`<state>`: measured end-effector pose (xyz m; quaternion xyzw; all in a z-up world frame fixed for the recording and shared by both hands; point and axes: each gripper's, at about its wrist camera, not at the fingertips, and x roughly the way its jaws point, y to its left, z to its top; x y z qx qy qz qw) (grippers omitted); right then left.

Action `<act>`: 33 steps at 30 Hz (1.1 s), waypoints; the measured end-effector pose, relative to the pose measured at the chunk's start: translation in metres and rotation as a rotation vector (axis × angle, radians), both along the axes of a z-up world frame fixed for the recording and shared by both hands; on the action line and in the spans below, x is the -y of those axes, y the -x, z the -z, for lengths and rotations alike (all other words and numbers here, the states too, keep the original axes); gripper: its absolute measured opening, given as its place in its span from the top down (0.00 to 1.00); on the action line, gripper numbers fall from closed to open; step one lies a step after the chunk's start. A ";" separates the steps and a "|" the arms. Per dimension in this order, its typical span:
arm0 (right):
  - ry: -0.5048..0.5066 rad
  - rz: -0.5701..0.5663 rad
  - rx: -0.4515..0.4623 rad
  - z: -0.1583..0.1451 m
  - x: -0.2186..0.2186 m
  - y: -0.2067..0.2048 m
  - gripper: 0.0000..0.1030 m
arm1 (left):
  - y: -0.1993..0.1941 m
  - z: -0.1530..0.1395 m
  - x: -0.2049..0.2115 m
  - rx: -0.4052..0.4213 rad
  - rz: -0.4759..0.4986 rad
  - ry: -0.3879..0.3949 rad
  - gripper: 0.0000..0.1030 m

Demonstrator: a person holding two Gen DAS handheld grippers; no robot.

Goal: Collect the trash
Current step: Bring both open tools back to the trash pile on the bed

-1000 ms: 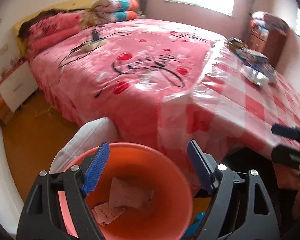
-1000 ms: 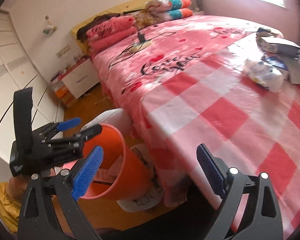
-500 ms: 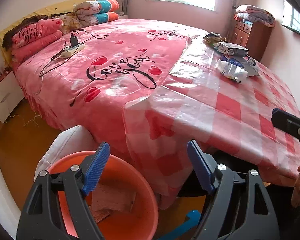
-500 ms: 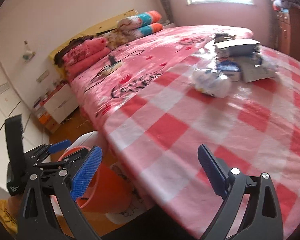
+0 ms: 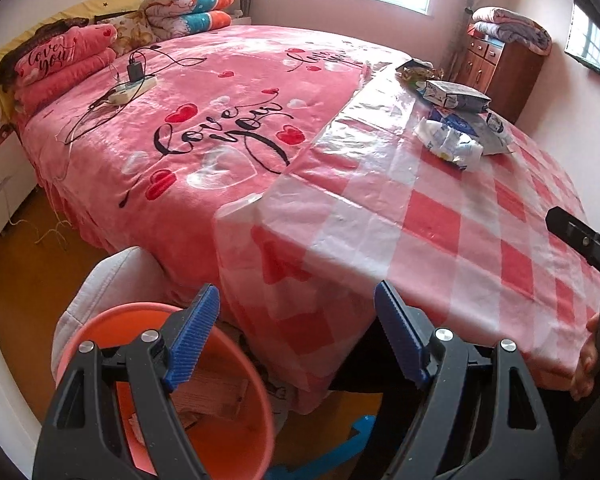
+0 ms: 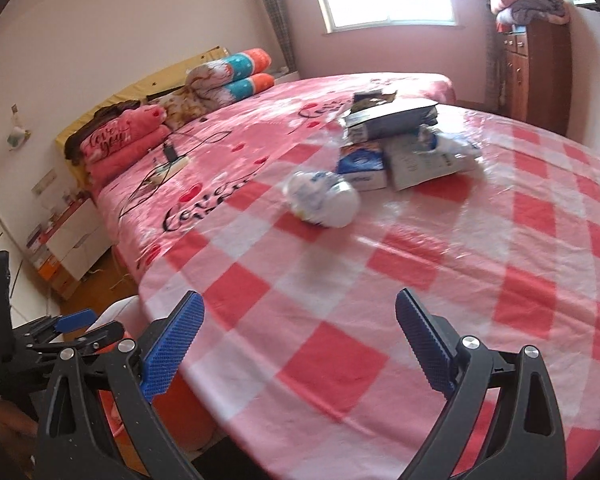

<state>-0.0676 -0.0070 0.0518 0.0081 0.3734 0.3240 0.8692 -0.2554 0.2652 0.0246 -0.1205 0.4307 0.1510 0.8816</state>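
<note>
Trash lies on a red-and-white checked plastic sheet (image 6: 460,280) over the bed: a crumpled white wrapper (image 6: 322,199) (image 5: 450,146), flat blue-and-white packets (image 6: 416,156) and a dark box (image 6: 392,118) (image 5: 456,96) behind it. An orange bucket (image 5: 148,384) with paper scraps inside stands on the floor by the bed. My left gripper (image 5: 296,340) is open and empty above the bucket's far rim. My right gripper (image 6: 300,344) is open and empty over the sheet's near part, well short of the wrapper.
A pink "love you" blanket (image 5: 204,128) covers the bed, with a power strip and cables (image 5: 132,88) on it. Folded quilts (image 5: 188,4) lie at the headboard. A wooden cabinet (image 5: 500,68) stands at the far right. A white cushion (image 5: 112,280) sits behind the bucket.
Both grippers have risen and tilted up from the bucket toward the bed. The right one has moved over the checked sheet, closer to the trash pile. Both stayed open.
</note>
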 end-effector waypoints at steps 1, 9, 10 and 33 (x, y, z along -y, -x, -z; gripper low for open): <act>0.002 0.008 0.008 -0.001 0.002 -0.002 0.07 | -0.003 -0.001 0.002 -0.002 0.001 -0.003 0.22; 0.022 0.079 0.035 0.005 0.026 -0.020 0.07 | -0.025 -0.007 0.017 -0.009 0.019 -0.016 0.22; 0.023 0.089 0.033 0.006 0.029 -0.022 0.07 | -0.028 -0.007 0.019 -0.012 0.023 -0.018 0.22; 0.045 0.229 -0.022 0.030 0.077 -0.067 0.07 | -0.091 -0.010 0.078 -0.048 0.163 -0.066 0.22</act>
